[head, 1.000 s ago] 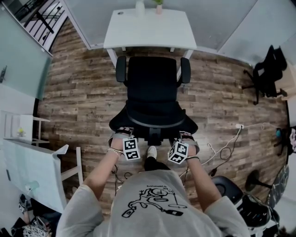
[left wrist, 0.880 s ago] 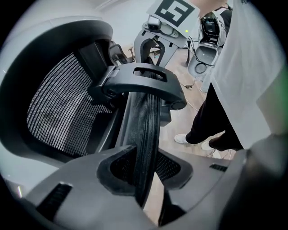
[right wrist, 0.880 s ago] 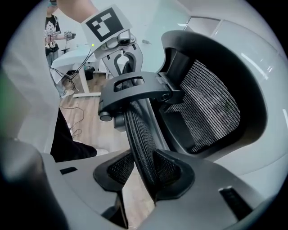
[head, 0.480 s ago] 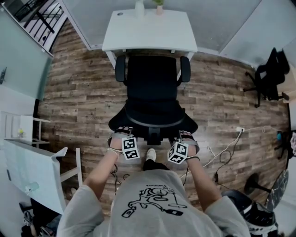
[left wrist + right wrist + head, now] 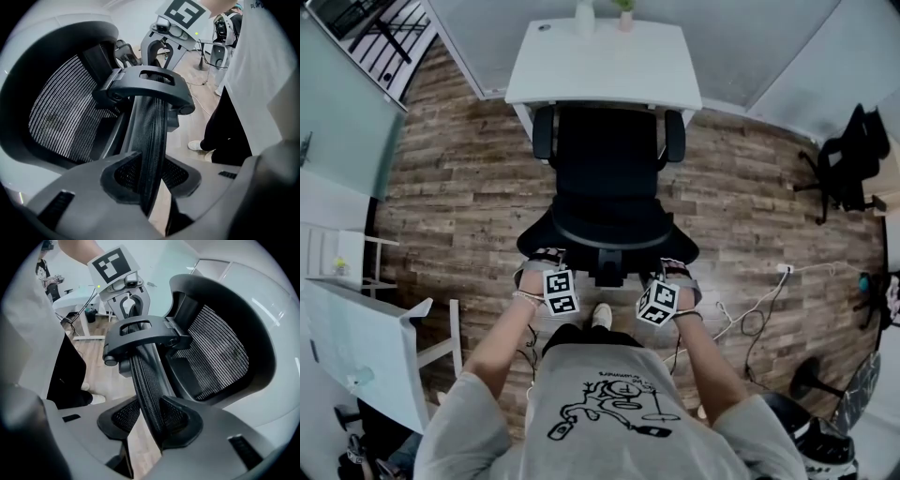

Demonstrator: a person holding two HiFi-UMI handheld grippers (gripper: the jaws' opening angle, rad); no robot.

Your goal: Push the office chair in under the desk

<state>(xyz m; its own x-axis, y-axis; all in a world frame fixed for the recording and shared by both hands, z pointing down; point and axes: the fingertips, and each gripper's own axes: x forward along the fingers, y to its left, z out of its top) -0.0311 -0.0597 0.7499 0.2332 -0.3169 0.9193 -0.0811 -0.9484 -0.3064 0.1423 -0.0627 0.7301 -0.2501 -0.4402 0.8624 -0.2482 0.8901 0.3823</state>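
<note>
The black mesh office chair (image 5: 607, 178) faces the white desk (image 5: 602, 61), its armrests level with the desk's front edge and its seat partly under the top. I stand behind it. My left gripper (image 5: 546, 261) and right gripper (image 5: 667, 274) hold the backrest's top rim at its two ends. In the left gripper view the left gripper (image 5: 150, 174) is shut on the backrest's mesh edge (image 5: 152, 131). In the right gripper view the right gripper (image 5: 152, 416) is shut on the same mesh edge (image 5: 146, 378).
A second black chair (image 5: 848, 155) stands at the right. A white table (image 5: 366, 347) is at the lower left. Cables (image 5: 750, 319) trail over the wood floor by my right side. Two small items (image 5: 584, 14) stand at the desk's back edge.
The chair has rolled forward toward the desk, and both grippers have gone with it. The armrests now reach the desk's front edge.
</note>
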